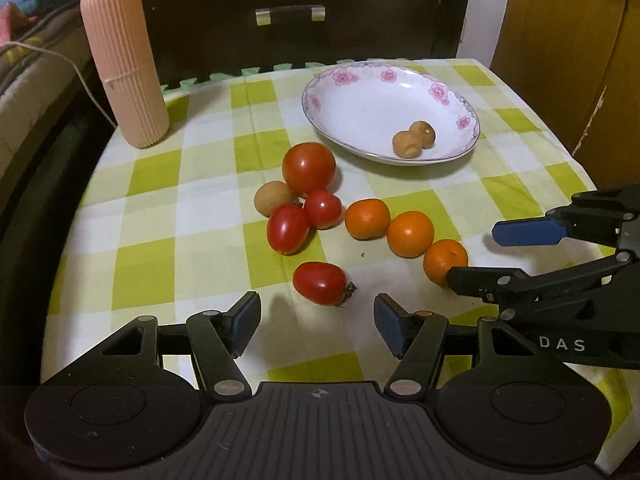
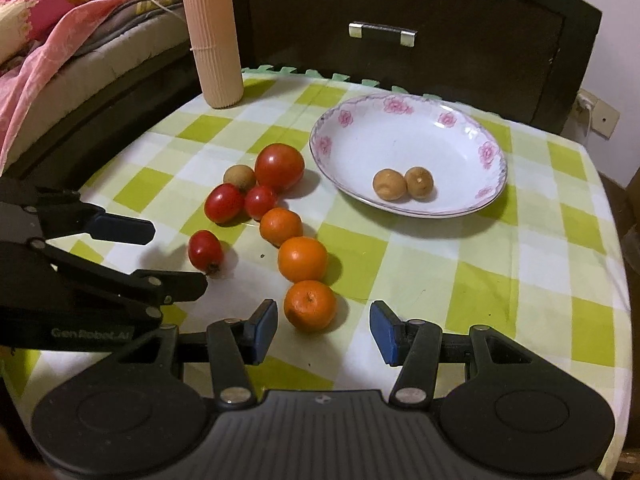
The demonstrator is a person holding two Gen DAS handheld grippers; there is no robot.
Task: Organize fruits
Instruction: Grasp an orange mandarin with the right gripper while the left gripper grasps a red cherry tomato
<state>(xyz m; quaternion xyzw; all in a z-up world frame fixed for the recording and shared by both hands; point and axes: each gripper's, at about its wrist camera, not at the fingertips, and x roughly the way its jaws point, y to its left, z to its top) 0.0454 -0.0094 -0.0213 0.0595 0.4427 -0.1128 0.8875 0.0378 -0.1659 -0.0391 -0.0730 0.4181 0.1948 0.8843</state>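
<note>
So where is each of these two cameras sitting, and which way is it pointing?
Left wrist view: sits on the left claw, looking forward over the checked tablecloth at the tomatoes, oranges and plate; its own open fingers show below, the right claw at the right edge.
Right wrist view: sits on the right claw, nearest orange just ahead; the left claw enters from the left.
Both share the fruit, the plate and the pink ribbed container.
</note>
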